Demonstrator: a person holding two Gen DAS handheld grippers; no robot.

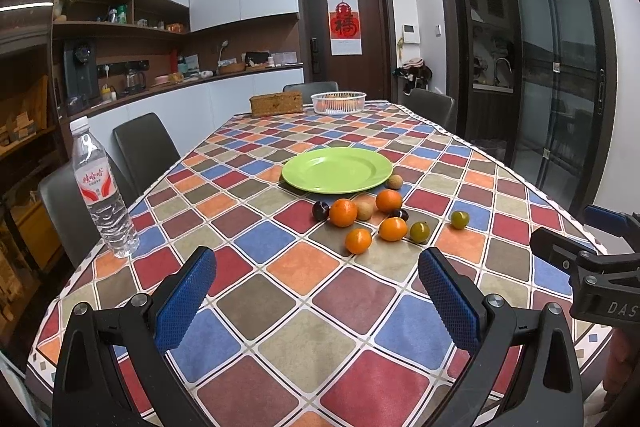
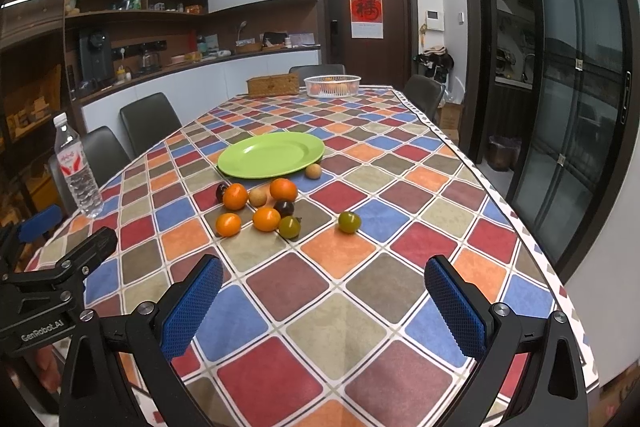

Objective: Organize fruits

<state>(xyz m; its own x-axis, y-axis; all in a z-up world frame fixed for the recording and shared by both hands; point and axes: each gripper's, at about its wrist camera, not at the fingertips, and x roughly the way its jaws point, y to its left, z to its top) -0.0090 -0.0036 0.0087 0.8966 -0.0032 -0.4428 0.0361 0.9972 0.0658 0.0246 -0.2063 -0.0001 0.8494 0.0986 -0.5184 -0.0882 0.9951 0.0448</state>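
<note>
The fruits are clustered mid-frame on the table, just below the green plate. The left hand-held gripper and right hand-held gripper are held low at the near edge, jaws spread wide, nothing gripped. A water bottle is seen at left.

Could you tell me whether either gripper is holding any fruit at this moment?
No, nothing is held: the left gripper and the right gripper are both open above the tablecloth.
</note>
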